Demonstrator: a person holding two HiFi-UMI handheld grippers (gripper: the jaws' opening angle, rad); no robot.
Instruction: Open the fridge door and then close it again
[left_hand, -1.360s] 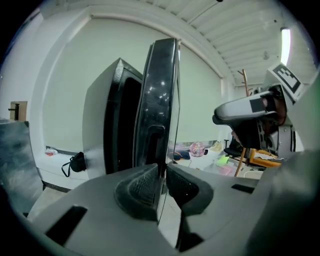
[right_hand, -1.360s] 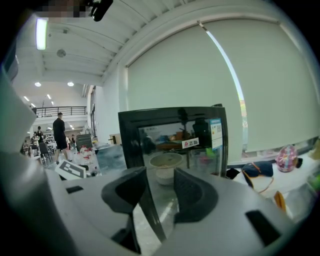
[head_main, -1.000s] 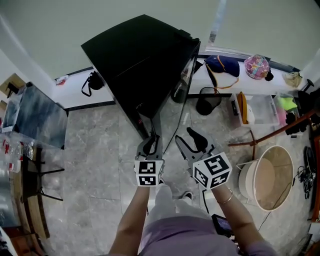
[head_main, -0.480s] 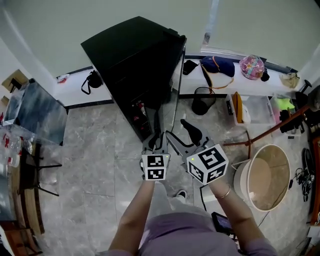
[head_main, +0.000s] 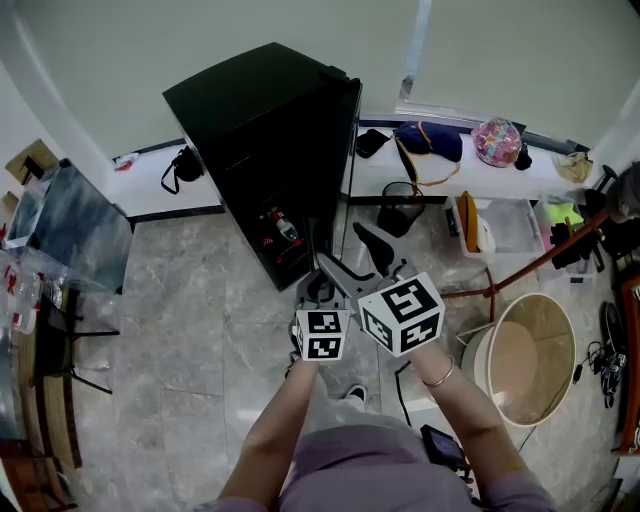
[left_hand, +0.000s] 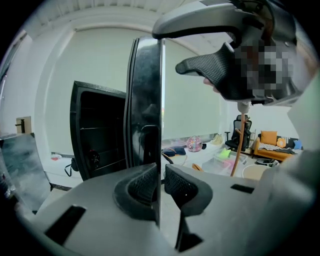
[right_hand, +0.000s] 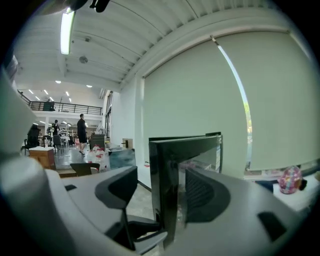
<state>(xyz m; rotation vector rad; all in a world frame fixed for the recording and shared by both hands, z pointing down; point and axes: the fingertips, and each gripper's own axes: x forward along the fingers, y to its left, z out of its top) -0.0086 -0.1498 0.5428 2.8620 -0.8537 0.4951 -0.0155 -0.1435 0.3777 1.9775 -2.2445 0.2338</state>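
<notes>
The head view shows me the black fridge (head_main: 265, 120) against the wall with its fridge door (head_main: 352, 130) swung out towards me, edge-on; the left tongs (head_main: 318, 288) and right tongs (head_main: 362, 256) sit side by side at the door's free edge, their marker cubes almost touching. Only the left gripper view shows that grip: the left tongs (left_hand: 161, 182) are clamped on the door's thin edge (left_hand: 147, 100), with the open cabinet behind it. The right gripper view shows the right tongs (right_hand: 162, 192) spread, the door edge (right_hand: 167, 180) between them with the left pad clear of it; they have just been opening. It also shows a person (right_hand: 81, 127) far down the hall, whom no other view catches. A black bin (head_main: 402, 205) stands just behind the door and a round tub (head_main: 525, 360) to my right. A second ago the door was less open; now something red (head_main: 280, 225) shows on the fridge shelves.
</notes>
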